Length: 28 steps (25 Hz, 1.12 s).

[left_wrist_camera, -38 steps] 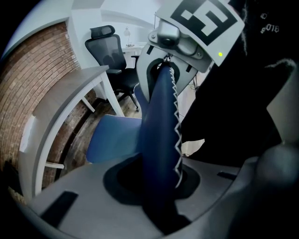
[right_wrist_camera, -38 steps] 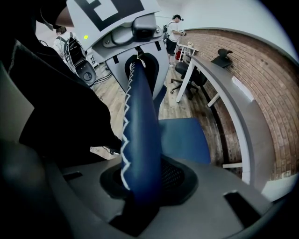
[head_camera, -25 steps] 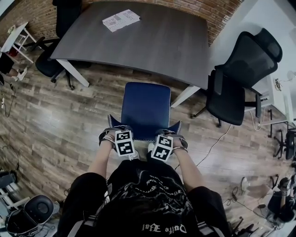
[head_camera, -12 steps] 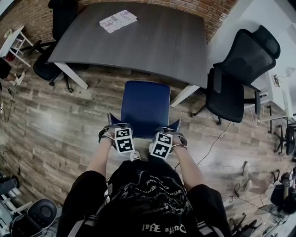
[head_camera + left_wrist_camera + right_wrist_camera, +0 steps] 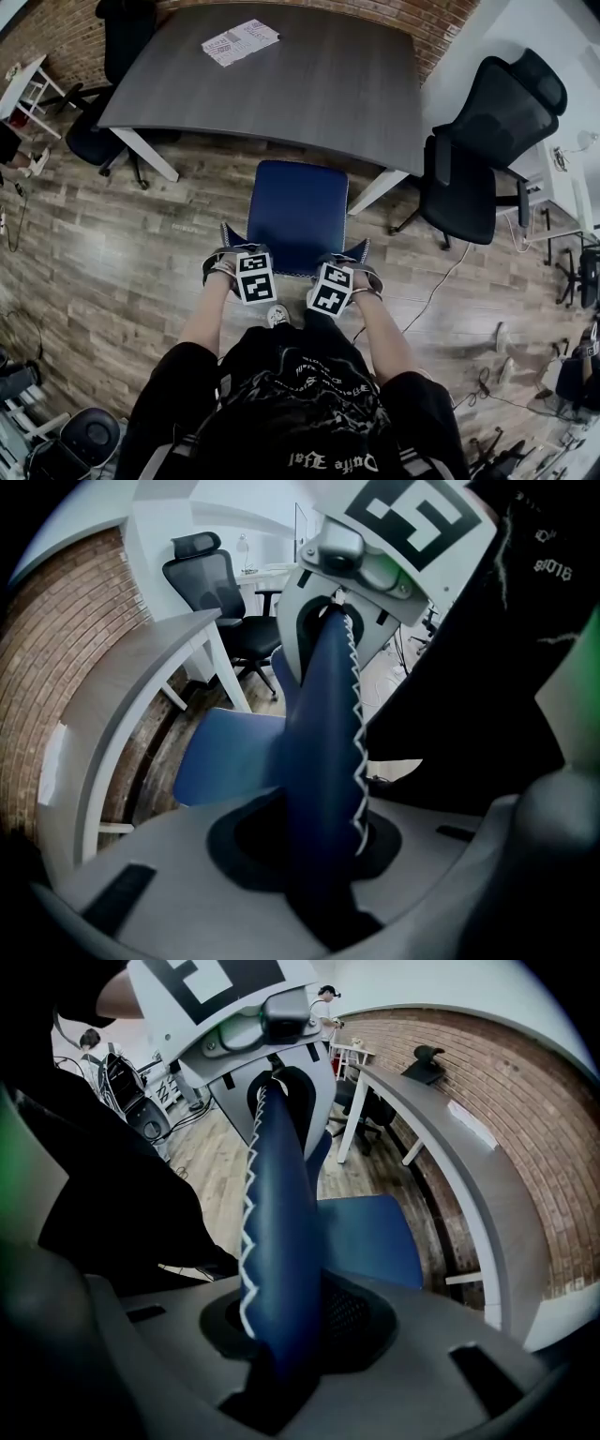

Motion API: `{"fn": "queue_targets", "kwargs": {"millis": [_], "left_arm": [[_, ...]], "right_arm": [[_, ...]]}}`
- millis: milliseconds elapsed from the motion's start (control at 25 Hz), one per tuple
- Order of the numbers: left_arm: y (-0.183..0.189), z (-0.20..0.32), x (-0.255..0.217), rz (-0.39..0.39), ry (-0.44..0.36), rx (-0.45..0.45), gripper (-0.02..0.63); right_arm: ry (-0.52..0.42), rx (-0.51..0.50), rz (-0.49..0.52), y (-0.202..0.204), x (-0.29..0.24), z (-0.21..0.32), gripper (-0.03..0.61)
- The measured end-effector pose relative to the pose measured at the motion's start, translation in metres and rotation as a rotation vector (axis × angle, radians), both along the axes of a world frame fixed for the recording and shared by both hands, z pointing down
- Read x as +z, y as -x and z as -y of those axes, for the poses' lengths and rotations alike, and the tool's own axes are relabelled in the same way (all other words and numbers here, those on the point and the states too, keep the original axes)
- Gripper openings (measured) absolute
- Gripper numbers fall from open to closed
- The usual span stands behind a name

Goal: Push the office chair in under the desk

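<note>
The office chair has a blue seat [image 5: 300, 211] and a blue backrest [image 5: 292, 259] with white zigzag stitching. It stands on the wood floor, its seat's front edge just short of the dark grey desk [image 5: 309, 89]. My left gripper [image 5: 253, 277] is shut on the left part of the backrest's top edge. On the right part my right gripper [image 5: 330, 289] is shut. In the left gripper view the backrest [image 5: 323, 752] runs between my jaws to the right gripper [image 5: 375, 564]. The right gripper view shows the backrest [image 5: 281, 1241] running to the left gripper [image 5: 248, 1030].
A printed sheet [image 5: 240, 40] lies on the desk's far left. A black mesh chair [image 5: 483, 150] stands right of the desk by a white leg [image 5: 375, 192]. Another black chair [image 5: 108, 66] is at the far left. Cables [image 5: 441, 281] trail on the floor at right.
The chair and both grippers have crept slightly toward the desk. Both grips on the backrest are the same.
</note>
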<state>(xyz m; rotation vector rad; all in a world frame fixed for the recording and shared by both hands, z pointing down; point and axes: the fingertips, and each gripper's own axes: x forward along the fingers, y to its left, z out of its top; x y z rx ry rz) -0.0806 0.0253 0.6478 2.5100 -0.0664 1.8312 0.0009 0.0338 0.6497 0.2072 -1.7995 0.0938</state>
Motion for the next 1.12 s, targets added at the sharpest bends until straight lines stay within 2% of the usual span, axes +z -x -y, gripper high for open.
{"fn": "queue_targets", "kwargs": {"millis": [1120], "left_arm": [[-0.002, 0.037, 0.0, 0.0, -0.011, 0.01, 0.089]], "right_arm": [[0.007, 0.044, 0.001, -0.002, 0.0, 0.034, 0.095]]}}
